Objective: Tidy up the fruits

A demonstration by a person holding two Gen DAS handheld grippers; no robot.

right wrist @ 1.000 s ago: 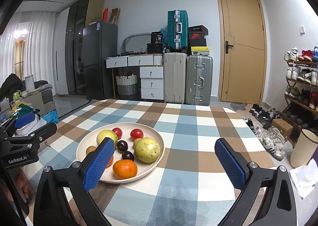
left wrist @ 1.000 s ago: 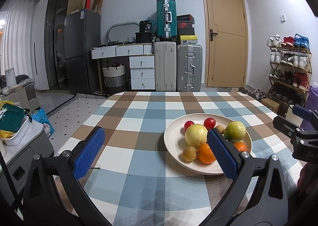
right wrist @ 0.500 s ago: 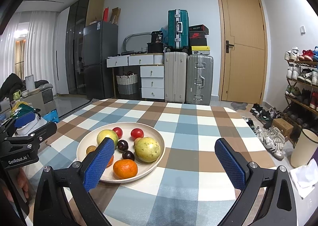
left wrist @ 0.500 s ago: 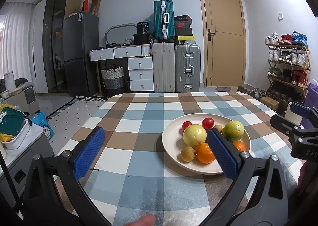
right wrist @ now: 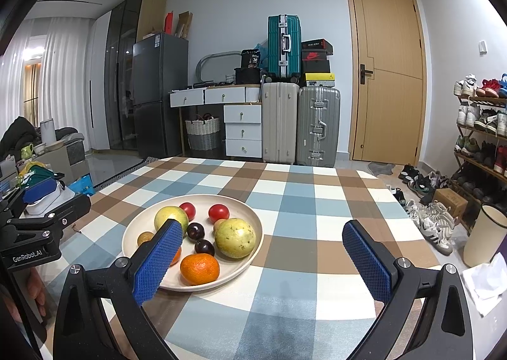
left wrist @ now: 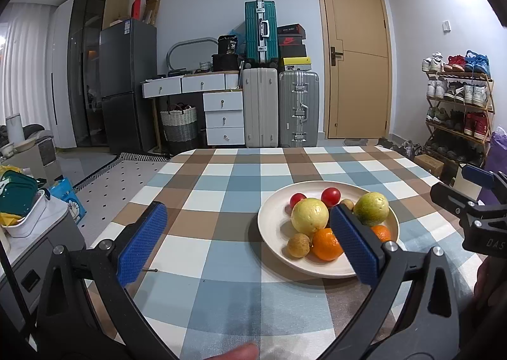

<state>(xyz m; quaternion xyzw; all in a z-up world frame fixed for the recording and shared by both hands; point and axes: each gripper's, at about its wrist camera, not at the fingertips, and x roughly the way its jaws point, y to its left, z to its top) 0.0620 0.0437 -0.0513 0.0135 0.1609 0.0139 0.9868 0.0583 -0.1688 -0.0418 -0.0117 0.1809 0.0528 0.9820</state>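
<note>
left tool (left wrist: 250,242) drifted left; plate (right wrist: 139,230) holds two oranges.

"GenRobot.AI" stands on the left gripper (right wrist: 39,201) body; "36" on a black bag (right wrist: 252,59); "DAS" on the right gripper (left wrist: 475,198).

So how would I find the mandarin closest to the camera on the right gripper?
Start at the checked tablecloth and find the round cream plate of fruit. On its near rim lies the mandarin: bright orange and dimpled, in front of two dark plums and beside the big speckled yellow-green fruit.
</note>
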